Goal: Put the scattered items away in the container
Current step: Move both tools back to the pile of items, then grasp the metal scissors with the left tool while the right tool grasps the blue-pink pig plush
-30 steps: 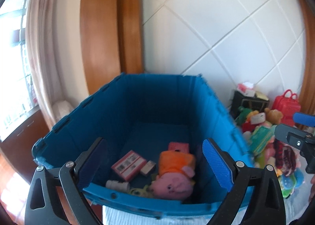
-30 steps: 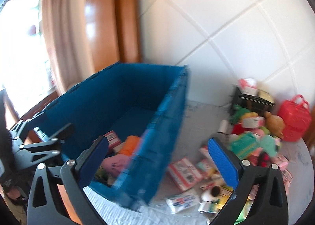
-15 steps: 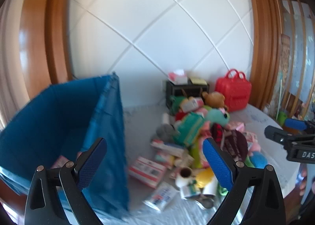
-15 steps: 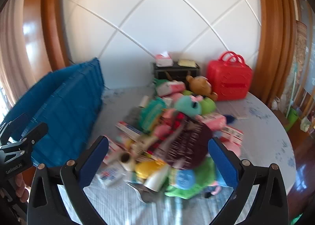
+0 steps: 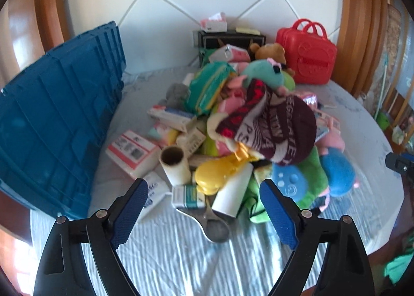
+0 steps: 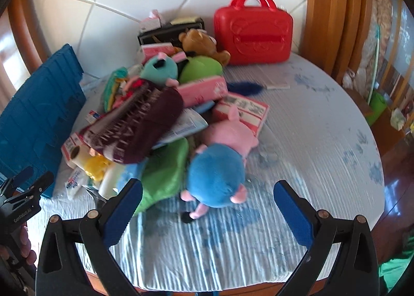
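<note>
The blue container (image 5: 59, 125) was cut off at the left edge of both views, its open top and contents out of sight. Much of the heap lay buried – a maroon knitted hat (image 5: 274, 127) covered the toys beneath it, its lettering too smeared to read in the right wrist view. A metal spoon (image 5: 214, 223) showed only its bowl, the handle lost under a small carton (image 5: 187, 196). The blue-and-pink plush (image 6: 217, 179) in the near foreground was blurred, its face turned away. Print on the pink-and-white box (image 5: 132, 149) was too small to make out – as was the shelf clutter at far right.
</note>
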A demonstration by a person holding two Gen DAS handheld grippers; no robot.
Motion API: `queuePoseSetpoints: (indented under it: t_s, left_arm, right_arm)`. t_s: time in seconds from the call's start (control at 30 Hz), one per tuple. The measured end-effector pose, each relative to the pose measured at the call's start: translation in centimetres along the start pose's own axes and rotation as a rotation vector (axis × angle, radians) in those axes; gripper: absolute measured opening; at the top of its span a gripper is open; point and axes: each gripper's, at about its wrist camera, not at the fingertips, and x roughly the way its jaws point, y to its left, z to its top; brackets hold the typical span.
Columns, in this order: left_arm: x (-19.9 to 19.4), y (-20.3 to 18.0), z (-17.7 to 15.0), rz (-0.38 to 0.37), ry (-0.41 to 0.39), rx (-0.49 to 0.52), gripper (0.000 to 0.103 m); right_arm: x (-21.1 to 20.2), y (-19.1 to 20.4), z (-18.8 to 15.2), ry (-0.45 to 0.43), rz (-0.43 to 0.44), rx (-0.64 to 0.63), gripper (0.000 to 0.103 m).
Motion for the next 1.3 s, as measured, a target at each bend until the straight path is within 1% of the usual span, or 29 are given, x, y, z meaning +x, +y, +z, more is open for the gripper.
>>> queuePoseSetpoints:
  t_s: [0.07, 0.1, 0.13, 0.23, 0.33, 0.5, 0.57, 0.63, 0.7, 0.77, 0.8, 0.87, 0.93, 0.97, 1.0, 1.07, 1.1, 1.13, 1.17, 1.2, 1.3]
  left_arm:
    - [1.2, 0.1, -0.5, 0.025, 0.025, 0.004, 0.088]
    - [2.0, 0.2, -0.8, 0.036, 0.043, 0.002, 0.085]
    - [2.9, 0.4, -1.2, 0.04, 0.066, -0.005, 0.083]
    - [5.6, 0.6, -2.1, 0.041, 0.132, -0.036, 0.079]
    - [7.9, 0.3, -3.3, 0.026, 0.186, -0.058, 0.079]
    - [11.2, -0.7, -4.7, 0.032, 0.254, -0.064, 0.079]
    - [12.6, -1.1, -5.2, 0.033, 0.278, -0.062, 0.079]
    - [13.5, -1.3, -5.4, 0.022, 0.289, -0.065, 0.079]
    - [14.6, -1.5, -5.8, 0.016, 0.319, -0.069, 0.079]
    - [15.6, -1.6, -6.3, 0.033, 0.34, -0.064, 0.079]
    - [16.0, -1.6, -6.4, 0.043, 0.346, -0.06, 0.079]
    - [16.3, -1.4, -6.3, 0.033, 0.344, -0.07, 0.078]
    - [16.4, -1.3, -6.3, 0.011, 0.343, -0.064, 0.071]
    - [16.3, -1.3, -6.3, 0.004, 0.34, -0.058, 0.063]
    - [16.1, -1.3, -6.4, 0.017, 0.334, -0.054, 0.056]
    - [15.8, -0.9, -6.6, 0.023, 0.333, -0.049, 0.052]
    - [15.7, -0.7, -6.7, 0.025, 0.335, -0.048, 0.05]
    - [15.6, -0.4, -6.8, 0.031, 0.337, -0.044, 0.048]
    - [15.5, -0.2, -6.9, 0.037, 0.338, -0.034, 0.047]
    - [15.3, 0.1, -7.1, 0.047, 0.337, -0.023, 0.045]
    - [14.9, 0.7, -7.5, 0.079, 0.327, 0.01, 0.044]
  right_arm:
    - [1.0, -0.8, -0.4, 0.023, 0.002, 0.011, 0.103]
    - [1.6, -1.0, -0.5, 0.033, 0.003, 0.017, 0.103]
    - [2.2, -1.3, -0.8, 0.047, 0.001, 0.024, 0.103]
    - [4.0, -1.5, -1.4, 0.085, -0.015, 0.038, 0.103]
    - [5.8, -1.7, -1.8, 0.118, -0.024, 0.041, 0.103]
    - [8.3, -2.4, -1.8, 0.151, -0.028, 0.056, 0.103]
    - [9.3, -2.7, -1.5, 0.159, -0.027, 0.063, 0.103]
    - [10.3, -2.9, -0.9, 0.159, 0.0, 0.082, 0.103]
    - [11.3, -2.7, -0.1, 0.164, 0.018, 0.09, 0.103]
    - [12.6, -2.3, 0.5, 0.176, 0.016, 0.087, 0.103]
    - [13.3, -2.2, 0.7, 0.182, 0.014, 0.088, 0.103]
    - [14.6, -2.1, 1.1, 0.194, 0.019, 0.103, 0.103]
    - [15.7, -2.1, 1.4, 0.213, 0.013, 0.116, 0.103]
    - [16.5, -2.2, 1.5, 0.23, 0.01, 0.121, 0.103]
    - [17.0, -2.3, 1.5, 0.246, 0.019, 0.127, 0.103]
    - [18.0, -2.3, 1.1, 0.29, 0.042, 0.139, 0.103]
    - [18.1, -2.2, 0.8, 0.295, 0.042, 0.137, 0.102]
    - [17.9, -2.1, 0.5, 0.293, 0.035, 0.13, 0.1]
    - [17.5, -2.1, 0.2, 0.291, 0.036, 0.124, 0.092]
    - [17.0, -2.1, -0.1, 0.292, 0.04, 0.121, 0.089]
    - [15.9, -2.6, -0.9, 0.321, 0.016, 0.08, 0.087]
